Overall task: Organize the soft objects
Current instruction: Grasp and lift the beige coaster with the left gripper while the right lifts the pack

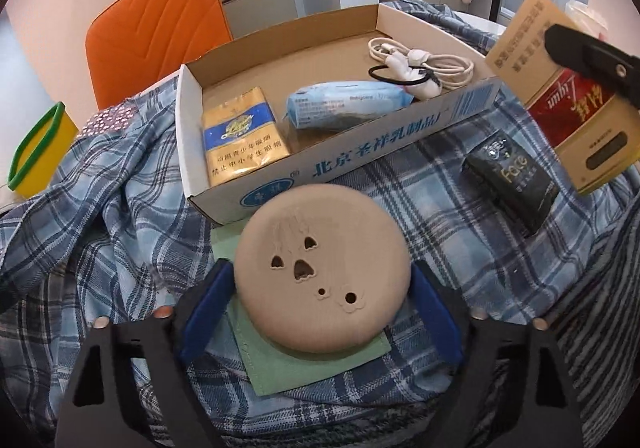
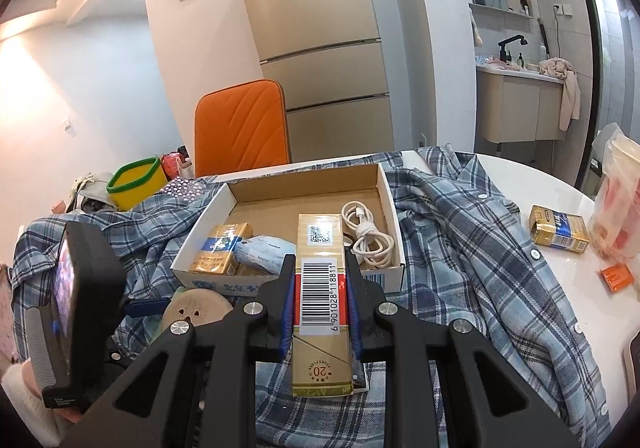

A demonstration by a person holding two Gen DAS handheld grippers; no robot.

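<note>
- The right gripper (image 2: pixel 318 296) is clamped on a long gold-and-red cigarette carton (image 2: pixel 320 288), its blue pads pressing both long sides; the carton is held in the air just in front of the cardboard box (image 2: pixel 386 188), barcode side facing the camera.
- From the left wrist view the same carton (image 1: pixel 560 104) hangs at the right, above the plaid cloth, with a black finger across it.
- The left gripper (image 1: pixel 320 288) stands wide apart around a round tan disc (image 1: pixel 322 268) with small holes; whether the blue pads touch its sides cannot be told.
- The disc rests on a green cloth square (image 1: pixel 320 364), which lies on a blue plaid shirt (image 1: pixel 120 208) spread over the white worktop (image 2: pixel 560 208).
- Inside the box (image 1: pixel 192 128) lie a gold cigarette pack (image 1: pixel 240 136), a light-blue tissue pack (image 1: pixel 344 108), a coiled white cable (image 1: pixel 424 64) and a black hair tie (image 1: pixel 396 74).
- A dark packet (image 1: pixel 512 184) lies on the shirt near the box's right end.
- Behind the worktop stands an orange chair (image 2: pixel 242 128); a yellow container with a green rim (image 2: pixel 136 184) sits at the left.
</note>
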